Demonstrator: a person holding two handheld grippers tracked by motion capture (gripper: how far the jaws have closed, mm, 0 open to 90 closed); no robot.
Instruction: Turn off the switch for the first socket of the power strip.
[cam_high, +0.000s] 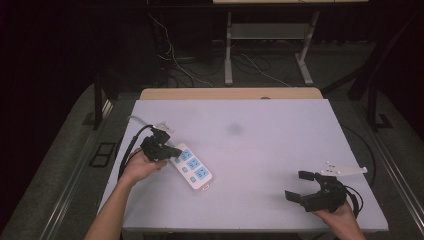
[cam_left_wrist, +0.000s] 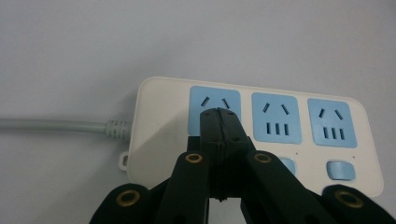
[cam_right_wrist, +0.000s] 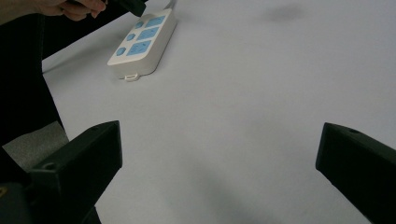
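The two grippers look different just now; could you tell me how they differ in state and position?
The left gripper has its jaws shut together, while the right gripper has its jaws wide apart. The left one is over the power strip; the right one is over bare table. Both are black and hand-held.

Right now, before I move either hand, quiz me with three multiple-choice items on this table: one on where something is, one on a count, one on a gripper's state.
1. Where does the power strip lie on the table?
A. front left
B. far right
C. dead centre

2. How many blue socket panels are on the strip?
A. one
B. three
C. five

3. How do the right gripper's jaws stand?
A. shut on a plug
B. shut on nothing
C. wide open

Answers:
1 A, it lies beside the left gripper in the high view.
2 B, the left gripper view shows three in a row.
3 C, bare table shows between them in the right gripper view.
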